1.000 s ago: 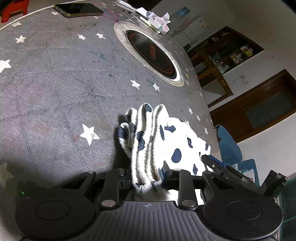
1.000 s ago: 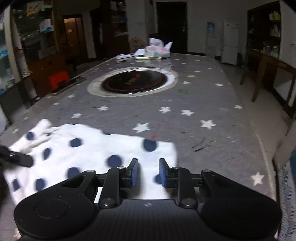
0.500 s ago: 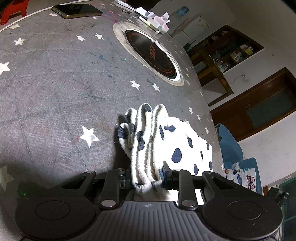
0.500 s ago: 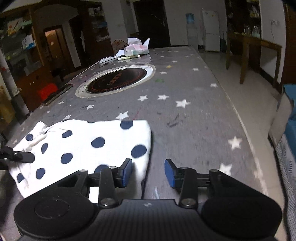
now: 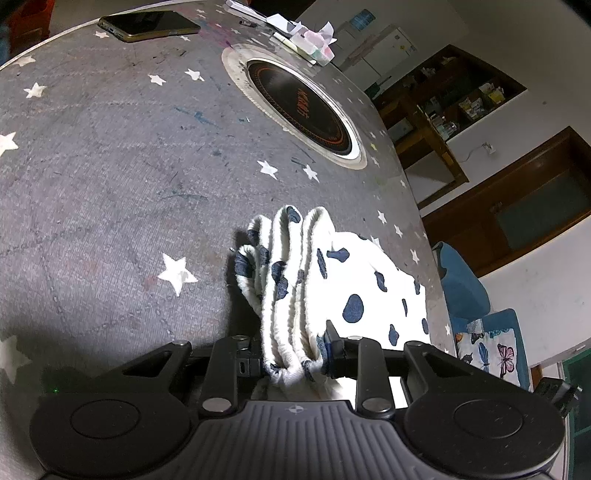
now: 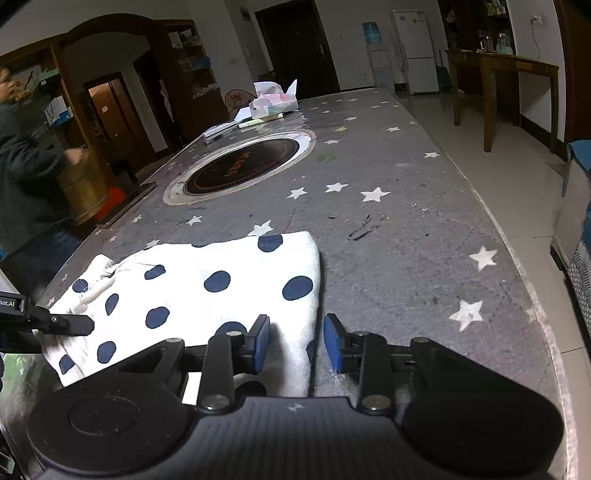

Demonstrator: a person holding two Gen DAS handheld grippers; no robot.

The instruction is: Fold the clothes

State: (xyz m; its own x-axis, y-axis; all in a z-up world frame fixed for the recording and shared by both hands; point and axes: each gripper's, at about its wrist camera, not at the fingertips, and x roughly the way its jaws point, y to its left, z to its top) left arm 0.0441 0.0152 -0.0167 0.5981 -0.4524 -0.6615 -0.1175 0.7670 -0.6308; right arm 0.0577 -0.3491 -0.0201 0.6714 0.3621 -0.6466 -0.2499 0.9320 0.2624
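A white garment with dark blue dots [image 6: 207,284] lies folded on the grey star-patterned table [image 6: 388,229]. My left gripper [image 5: 293,354] is shut on the garment's bunched, layered edge [image 5: 291,280] at its left end; its black finger [image 6: 55,323] shows at the left of the right wrist view. My right gripper [image 6: 297,341] is open, its blue pads either side of the garment's right front corner, just above it.
A round black cooktop [image 6: 242,166] is set into the table's middle. A tissue pack and papers [image 6: 273,101] lie beyond it. A phone [image 5: 147,26] lies at the far left edge. A person [image 6: 26,155] stands left of the table. The table edge [image 6: 517,251] runs along the right.
My right gripper has opened, let go of the garment's corner and drawn back and up. The left gripper has kept its hold and barely moved.
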